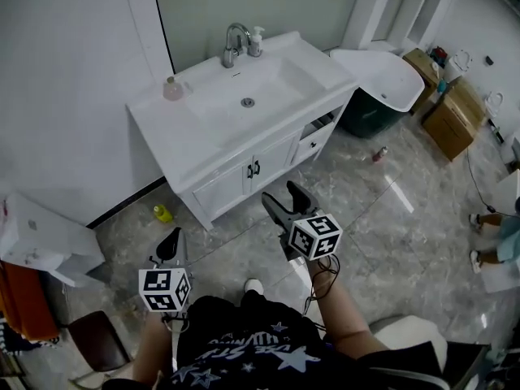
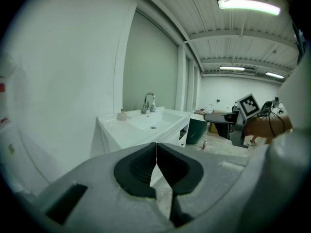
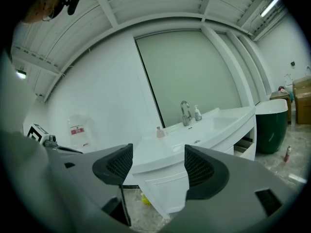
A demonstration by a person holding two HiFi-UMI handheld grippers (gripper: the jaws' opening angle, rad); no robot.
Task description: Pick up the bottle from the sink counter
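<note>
A small pinkish bottle (image 1: 172, 88) stands on the left end of the white sink counter (image 1: 162, 128), left of the basin. It also shows in the left gripper view (image 2: 121, 114) and the right gripper view (image 3: 159, 132). A white pump bottle (image 1: 256, 41) stands beside the faucet (image 1: 234, 43). Both grippers hang over the floor, well short of the vanity. My left gripper (image 1: 169, 244) is shut with nothing in it; its pads (image 2: 146, 164) meet. My right gripper (image 1: 286, 201) is open wide and empty, its pads (image 3: 114, 164) far apart.
A dark green bin (image 1: 370, 114) with a white basin (image 1: 382, 75) on it stands right of the vanity. Cardboard boxes (image 1: 451, 116) lie further right. On the floor are a yellow object (image 1: 162, 213) and a small can (image 1: 379, 153). A person's feet (image 1: 479, 238) show at the right edge.
</note>
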